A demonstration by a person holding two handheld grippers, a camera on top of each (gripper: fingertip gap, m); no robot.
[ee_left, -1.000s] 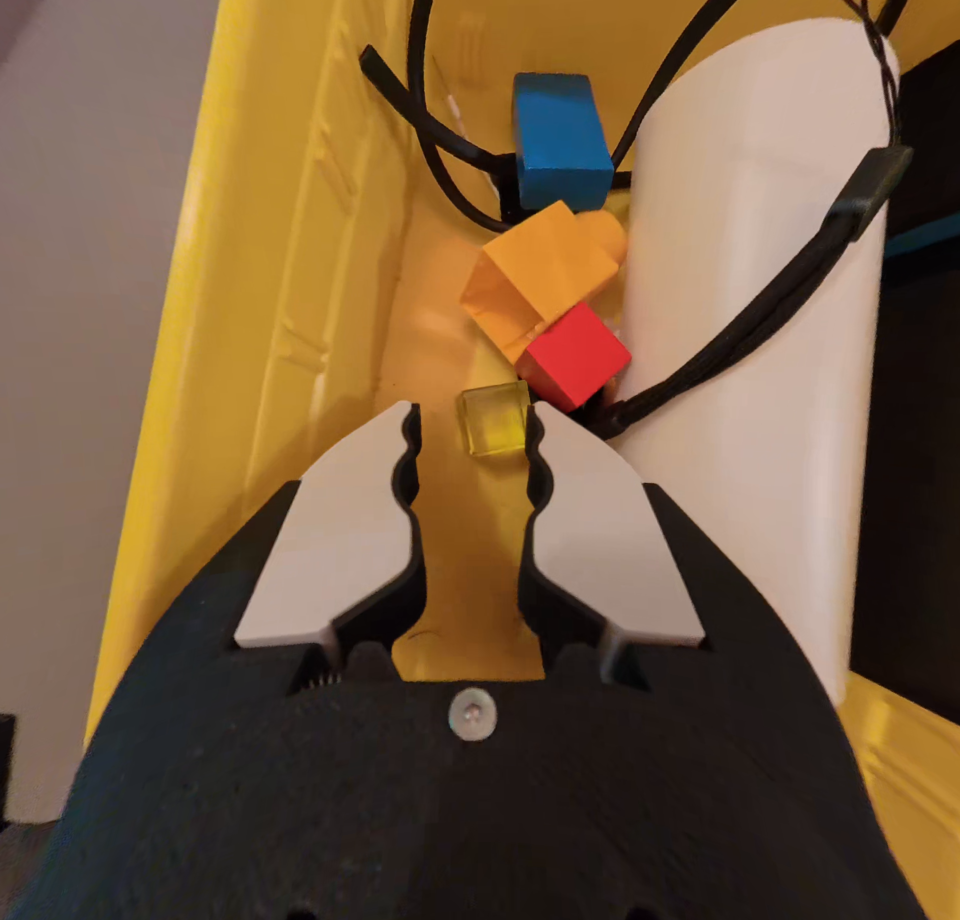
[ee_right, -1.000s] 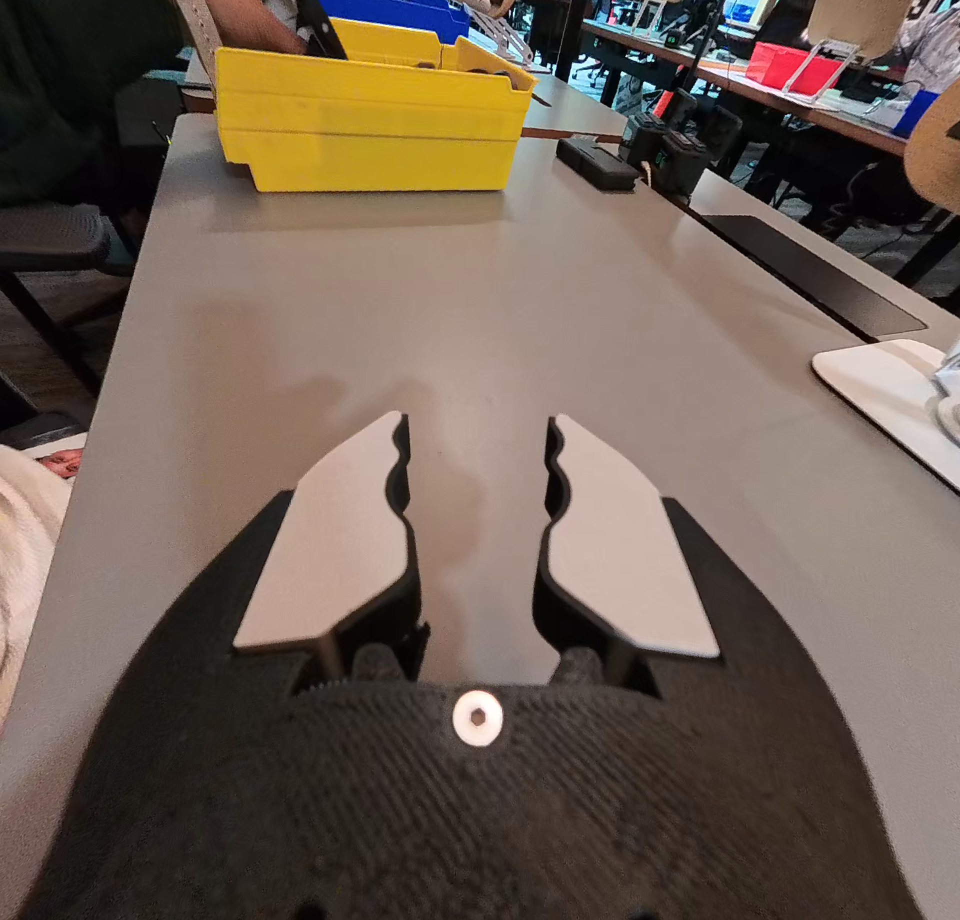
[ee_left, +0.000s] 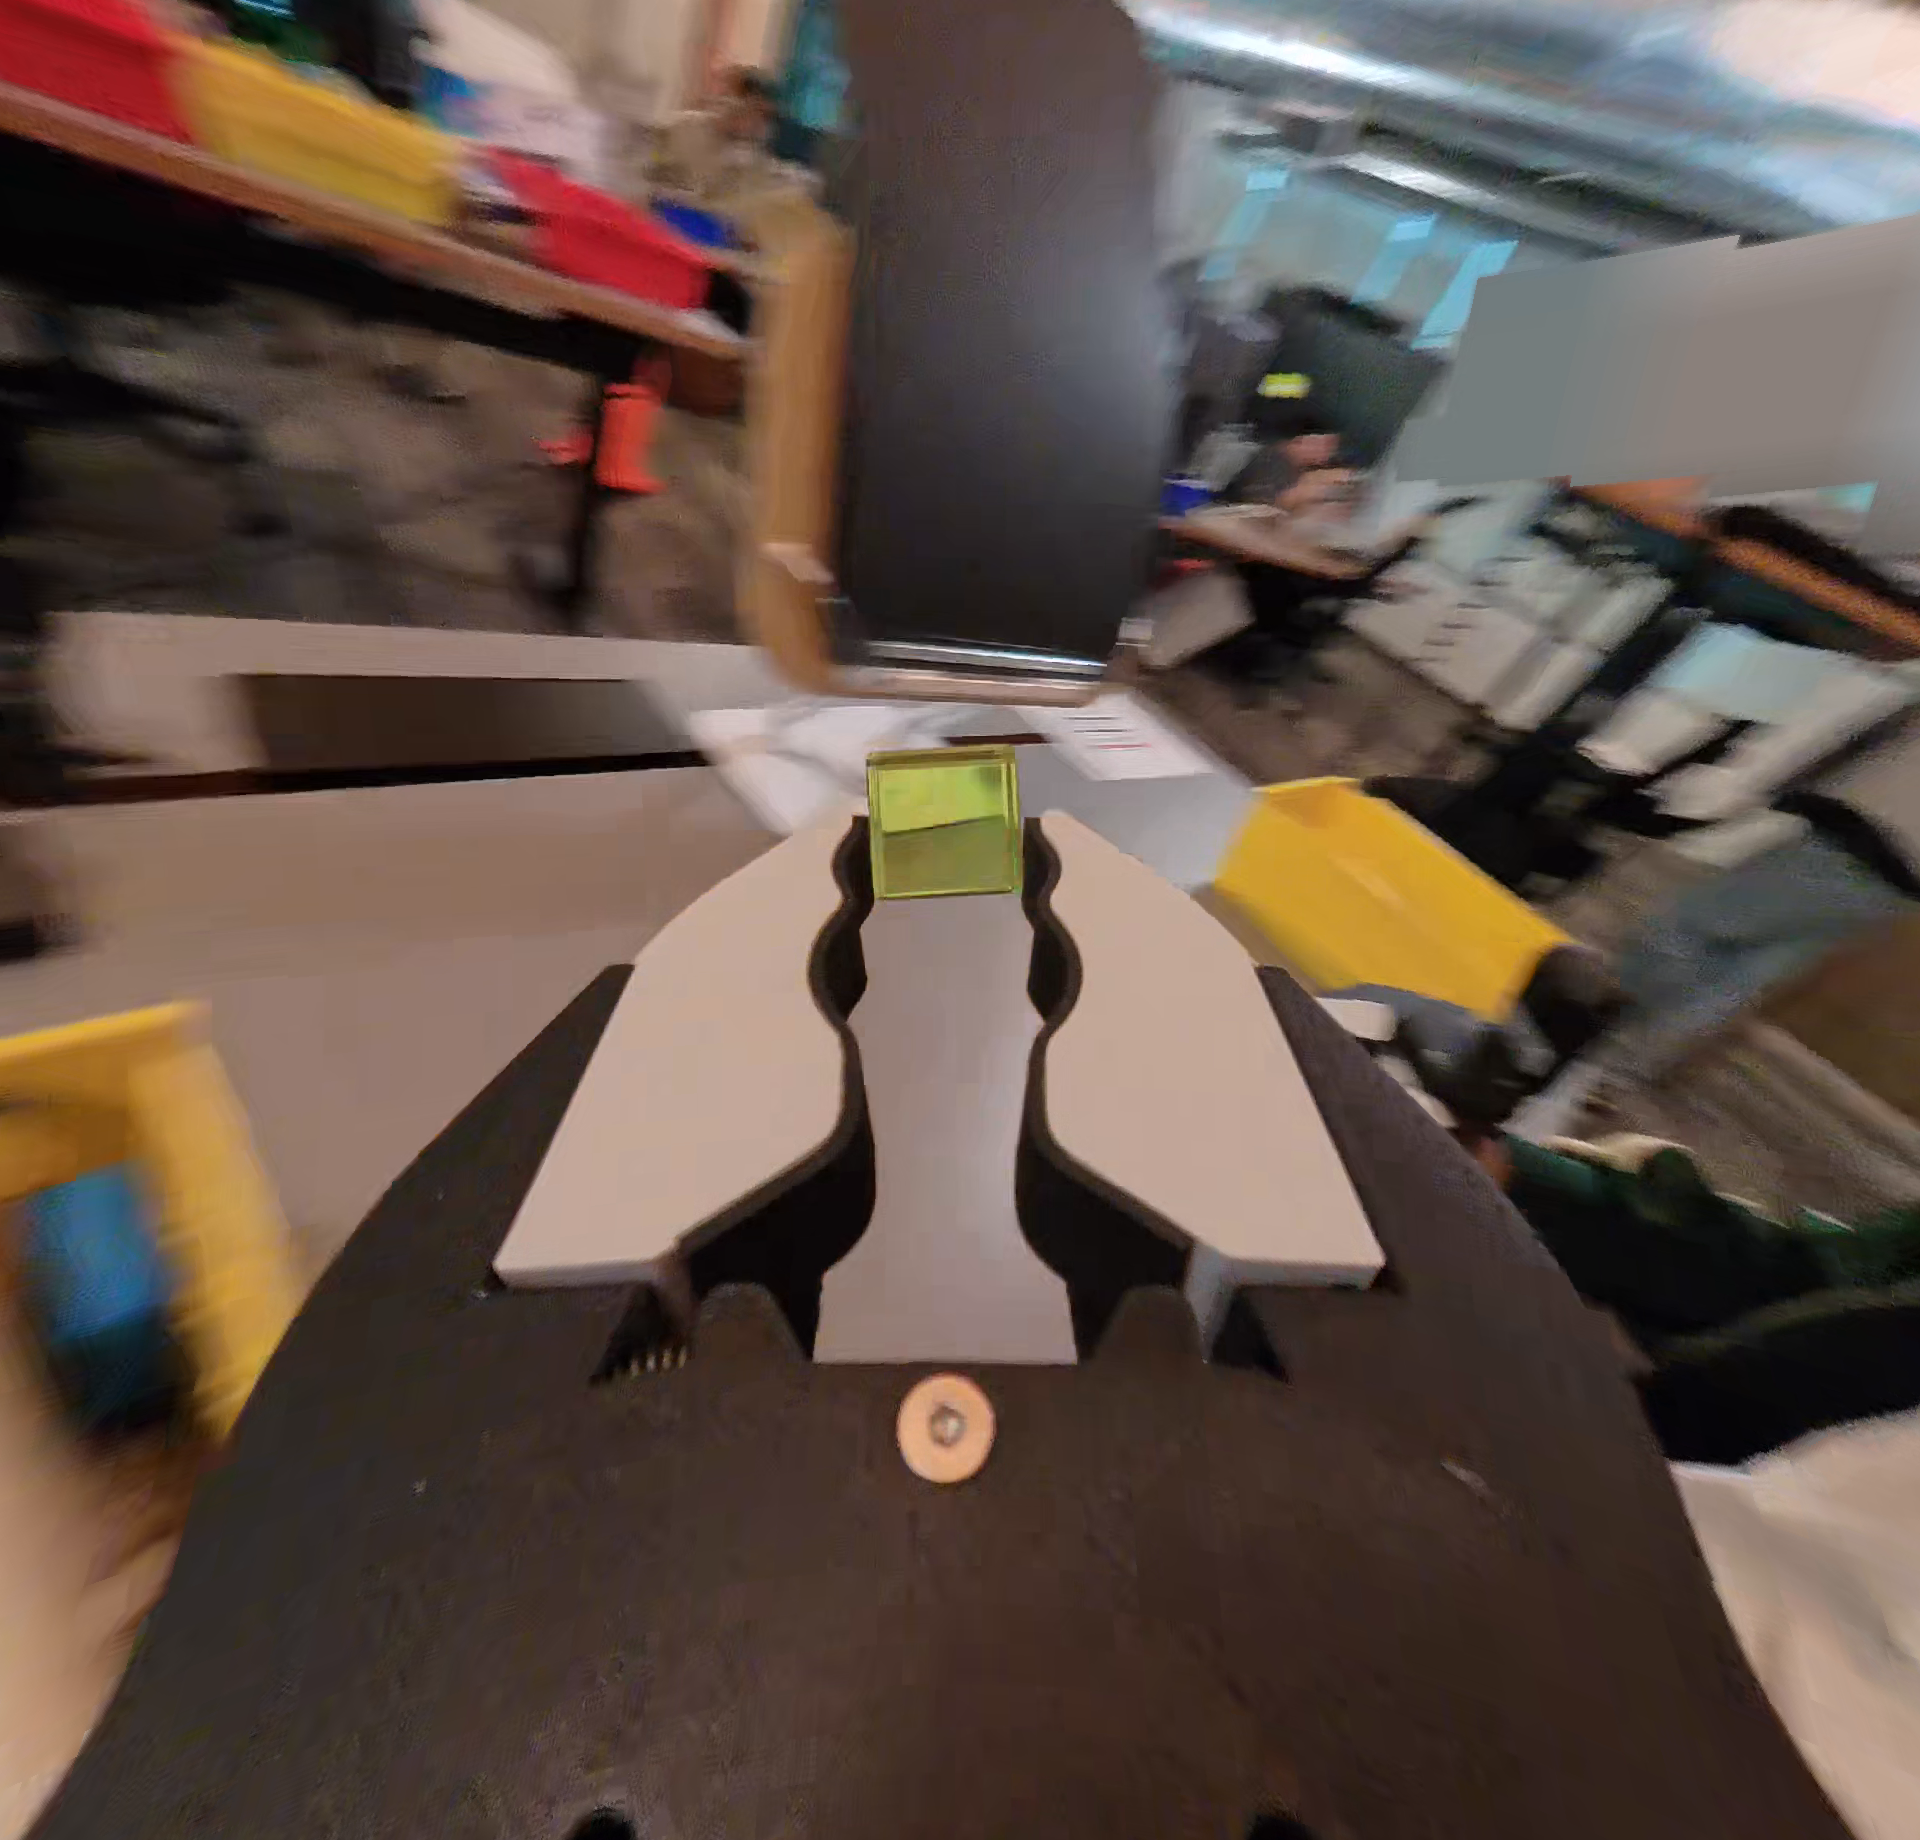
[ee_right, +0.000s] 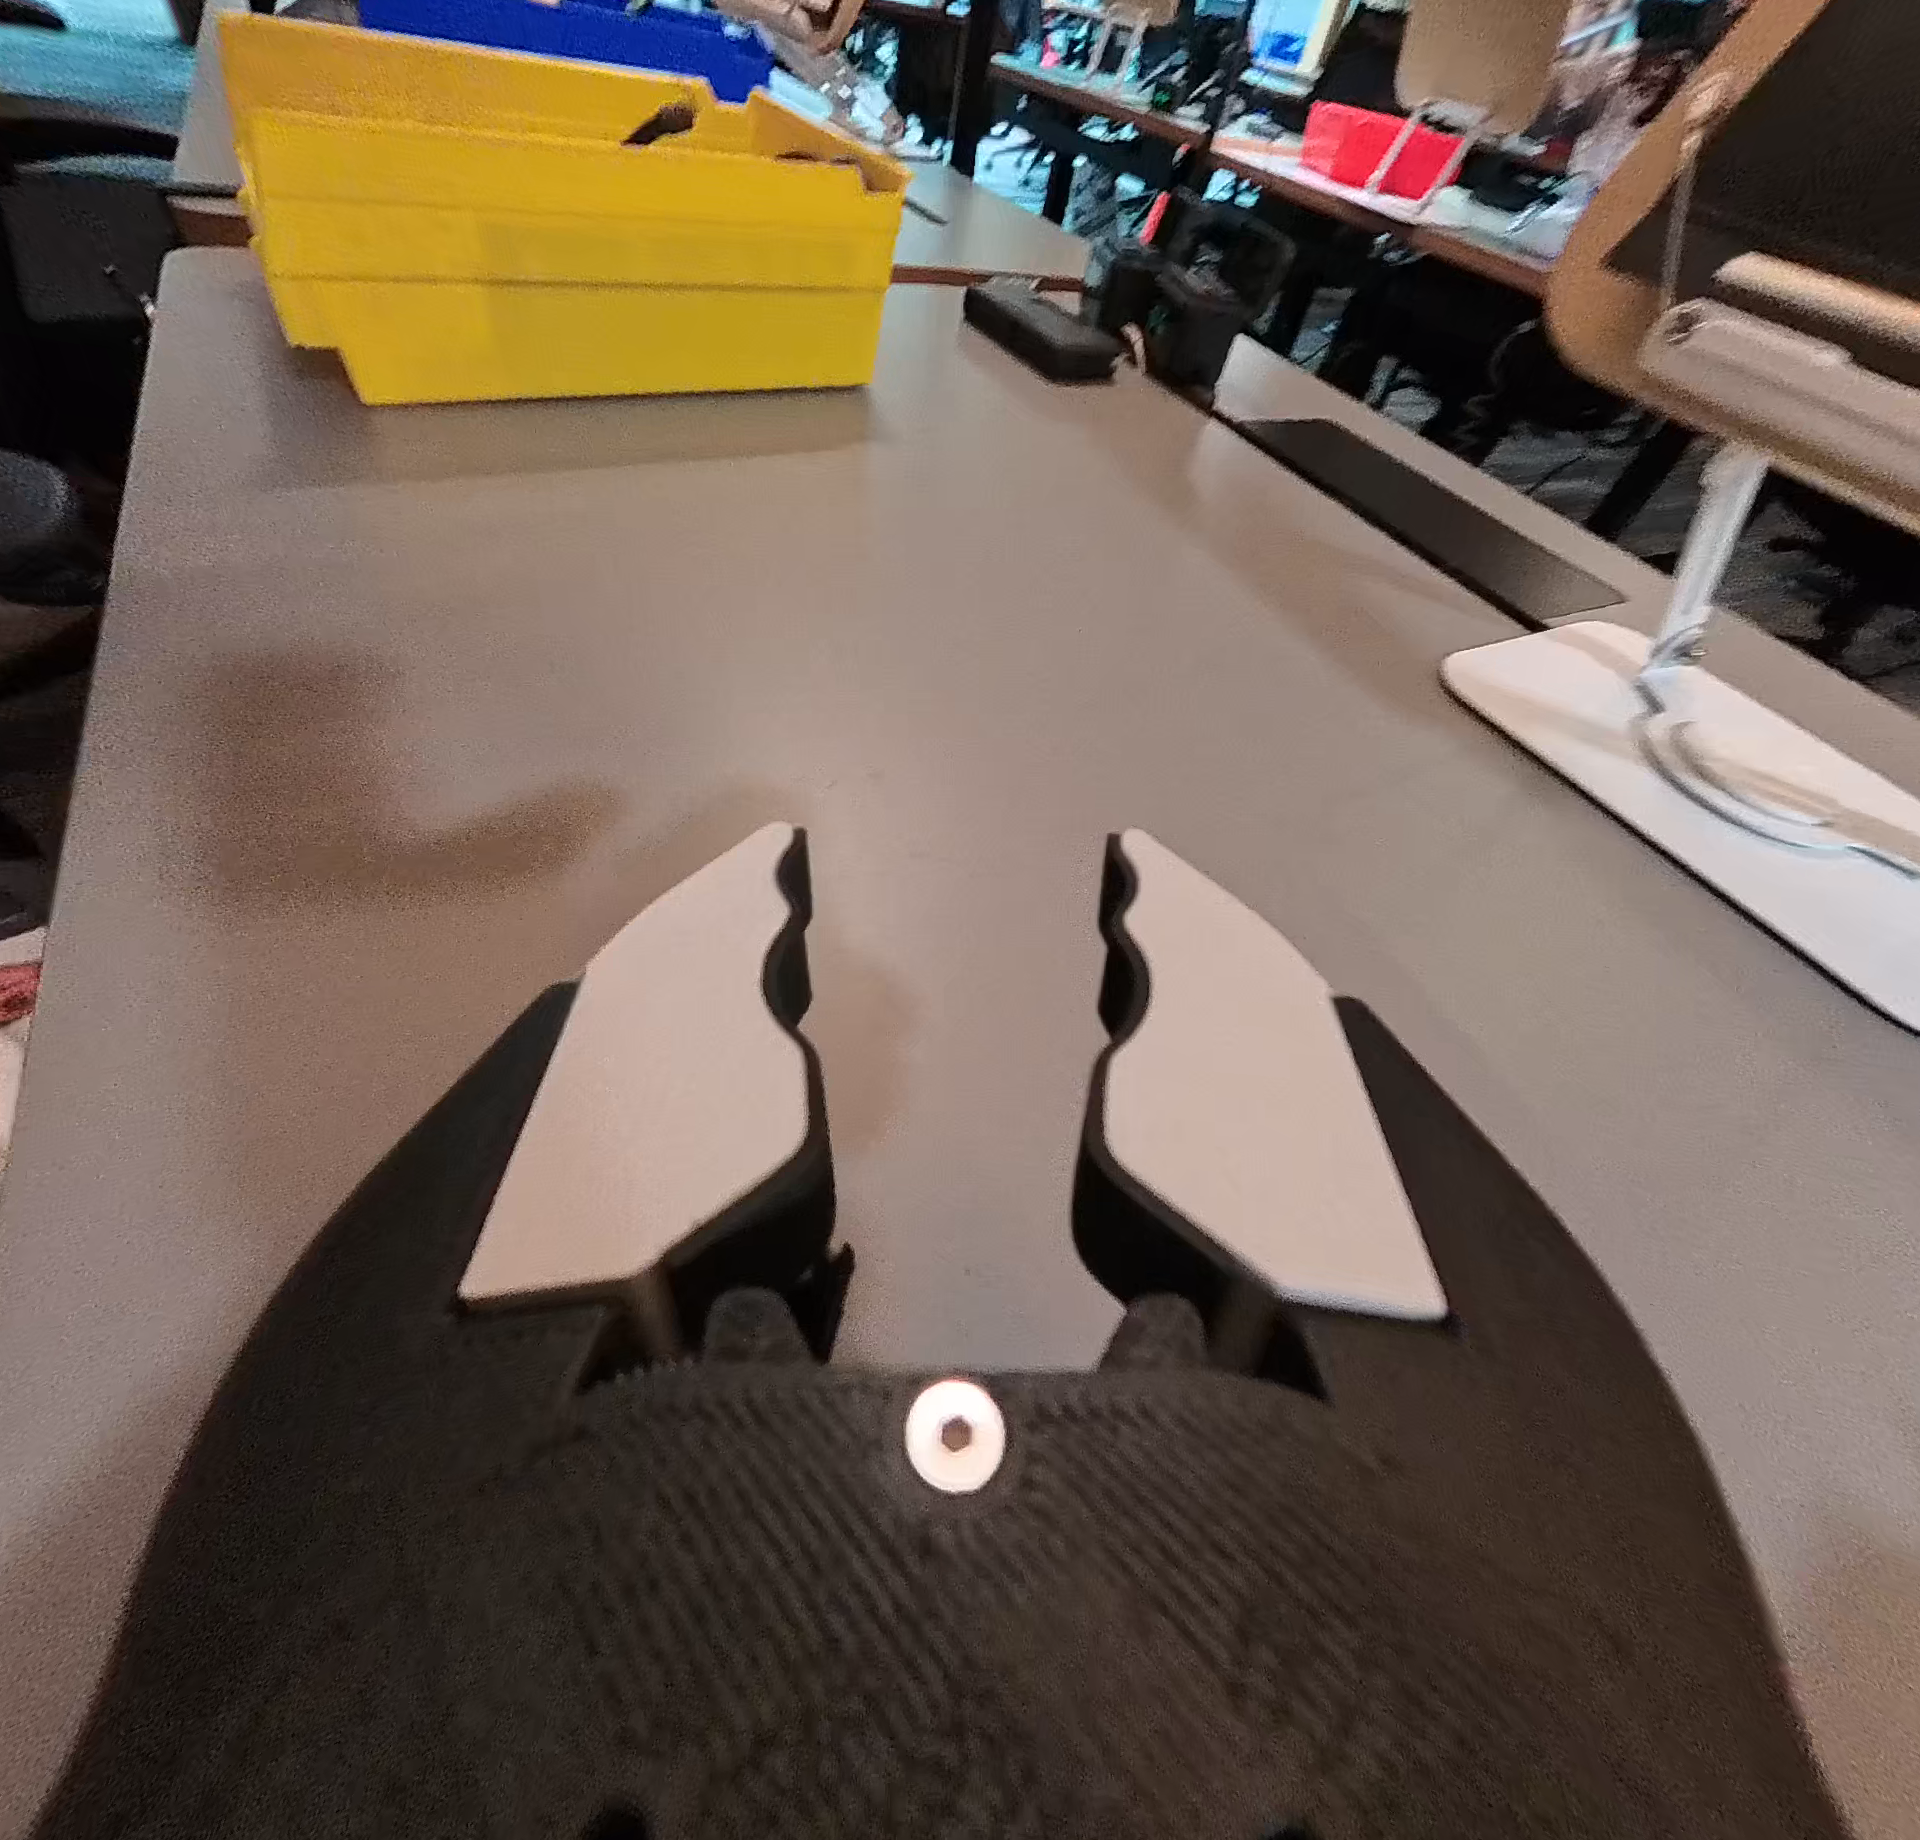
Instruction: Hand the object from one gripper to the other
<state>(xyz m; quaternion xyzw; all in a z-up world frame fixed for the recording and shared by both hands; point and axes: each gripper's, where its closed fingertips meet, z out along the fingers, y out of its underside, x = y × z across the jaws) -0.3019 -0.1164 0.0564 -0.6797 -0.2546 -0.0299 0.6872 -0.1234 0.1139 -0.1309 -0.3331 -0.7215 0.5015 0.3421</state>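
My left gripper (ee_left: pixel 943 840) is shut on a small clear yellow-green cube (ee_left: pixel 942 822), held at the fingertips in the air above the grey table (ee_left: pixel 364 907). The left wrist view is motion-blurred. My right gripper (ee_right: pixel 954 840) is open and empty, low over the grey table (ee_right: pixel 935 595). Neither gripper shows in the other's view.
A yellow bin (ee_right: pixel 561 242) stands at the table's far left, a blue bin (ee_right: pixel 551 24) behind it. A white stand base (ee_right: pixel 1683 782) with a board sits at the right. In the left wrist view, yellow bins (ee_left: pixel 1371 897) (ee_left: pixel 156 1136) lie right and lower left. My hands' fingertips stand some 35 cm from each other.
My left gripper closed on the yellow-green cube and lifted it out of the yellow bin, swinging to face the room. My right gripper rose slightly and stays open.
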